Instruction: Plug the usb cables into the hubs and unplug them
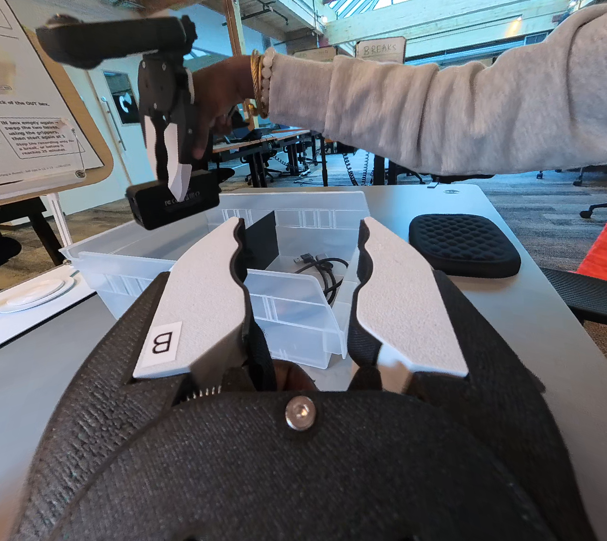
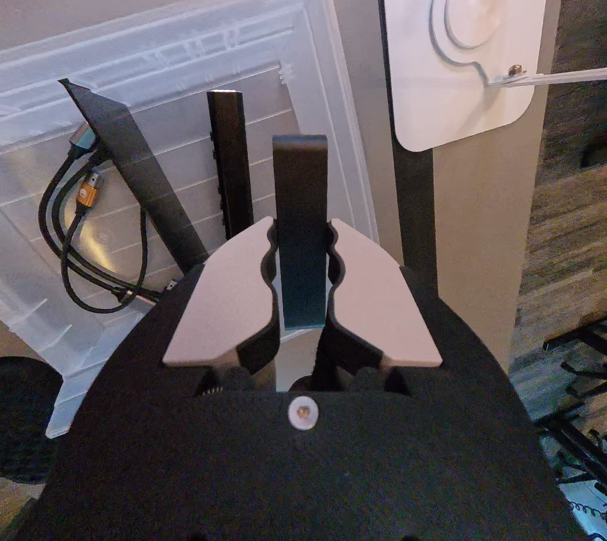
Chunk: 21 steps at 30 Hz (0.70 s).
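right gripper [image 2: 300, 231] clamped on black hub [image 2: 300, 197], above clear bin [image 1: 295, 305] | left gripper [image 1: 300, 239] wide open, empty | 2 cables [image 2: 82, 197] in bin | grey table [image 1: 492, 311]

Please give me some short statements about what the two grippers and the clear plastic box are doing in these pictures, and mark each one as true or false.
1. The right gripper is shut on a black hub. True.
2. The left gripper holds a cable. False: it is open and holds nothing.
3. The held hub rests on the floor of the clear bin. False: it hangs in the air above the bin.
4. Black cables lie inside the bin, one with an orange plug. True.
5. A second black hub lies in the bin. True.
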Each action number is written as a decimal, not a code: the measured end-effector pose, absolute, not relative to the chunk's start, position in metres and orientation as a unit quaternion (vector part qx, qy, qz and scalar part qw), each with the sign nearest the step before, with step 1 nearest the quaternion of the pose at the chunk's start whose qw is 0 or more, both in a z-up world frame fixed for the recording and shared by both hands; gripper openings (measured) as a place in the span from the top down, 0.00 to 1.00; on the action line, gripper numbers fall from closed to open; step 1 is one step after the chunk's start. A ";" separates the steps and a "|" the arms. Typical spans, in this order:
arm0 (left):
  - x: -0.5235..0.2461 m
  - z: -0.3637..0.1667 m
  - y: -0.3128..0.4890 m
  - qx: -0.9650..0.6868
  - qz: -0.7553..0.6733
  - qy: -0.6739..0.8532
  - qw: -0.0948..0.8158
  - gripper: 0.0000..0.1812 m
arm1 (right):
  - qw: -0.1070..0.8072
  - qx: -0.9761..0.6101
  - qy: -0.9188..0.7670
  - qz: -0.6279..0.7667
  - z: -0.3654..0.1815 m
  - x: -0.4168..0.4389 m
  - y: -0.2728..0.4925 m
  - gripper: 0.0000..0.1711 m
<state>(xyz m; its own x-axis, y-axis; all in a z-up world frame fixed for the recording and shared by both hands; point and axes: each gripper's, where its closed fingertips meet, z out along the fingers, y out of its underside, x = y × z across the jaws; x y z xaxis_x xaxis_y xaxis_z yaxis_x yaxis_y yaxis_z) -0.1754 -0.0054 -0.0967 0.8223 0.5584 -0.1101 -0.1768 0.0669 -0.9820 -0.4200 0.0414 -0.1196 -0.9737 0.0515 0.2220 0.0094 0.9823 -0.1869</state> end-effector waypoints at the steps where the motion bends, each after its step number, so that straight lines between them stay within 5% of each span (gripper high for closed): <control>1: -0.175 -0.097 -0.005 -0.634 0.257 -0.151 0.714 0.64 | 0.109 -0.019 -0.990 0.089 -0.125 -0.421 0.043 0.84; 21: -0.176 -0.097 -0.006 -0.633 0.258 -0.151 0.714 0.64 | 0.062 -0.028 -0.997 0.046 -0.201 -0.422 0.046 0.84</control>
